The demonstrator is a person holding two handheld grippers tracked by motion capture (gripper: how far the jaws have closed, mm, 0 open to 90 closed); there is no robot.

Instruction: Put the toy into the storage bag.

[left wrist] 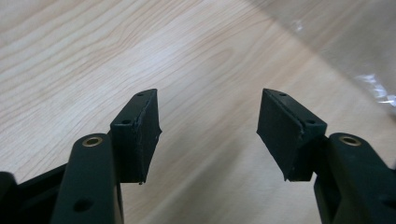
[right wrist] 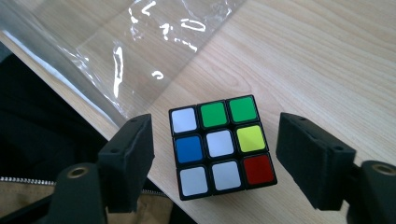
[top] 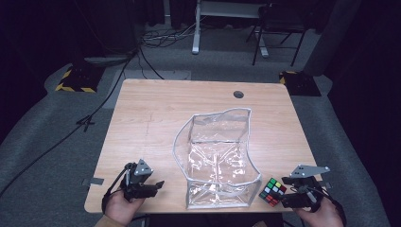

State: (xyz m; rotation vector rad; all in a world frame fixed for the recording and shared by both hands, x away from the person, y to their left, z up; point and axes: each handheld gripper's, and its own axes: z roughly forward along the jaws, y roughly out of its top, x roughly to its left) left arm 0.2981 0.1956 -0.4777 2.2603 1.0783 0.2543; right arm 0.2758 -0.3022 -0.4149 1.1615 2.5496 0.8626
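Wooden table (top: 156, 113), person at the near edge, one set of tongs in each hand. Left tongs (top: 158, 184) sit low at the near-left corner, held by the left hand (top: 120, 204), tips pointing toward the clear plastic bag (top: 218, 156). In the left gripper view the left tongs (left wrist: 209, 122) are spread wide apart, bare wood between the pads, nothing gripped; a corner of the bag (left wrist: 355, 42) shows at upper right.

The bag stands open in the near-middle of the table, see-through, grey-trimmed rim, boxy shape, its front wall close to the near edge.

Puzzle cube (top: 273, 191) lies on the table just right of the bag's front corner, near the table edge. Right tongs (top: 285, 198) are right beside it, held by the right hand (top: 319, 215), grey plate on top. In the right gripper view the right tongs (right wrist: 215, 144) are apart, one pad on each side of the cube (right wrist: 222, 147), small gaps both sides, not touching it. Cube's top face: white, green, green in the far row; blue, white, yellow in the middle; white, white, red nearest. Bag plastic (right wrist: 140, 51) lies beyond the cube at upper left, shiny creases.

Round hole (top: 238, 94) in the table at the far side. Grey carpet floor (top: 42, 142) around, cables (top: 94, 109) trailing at left.
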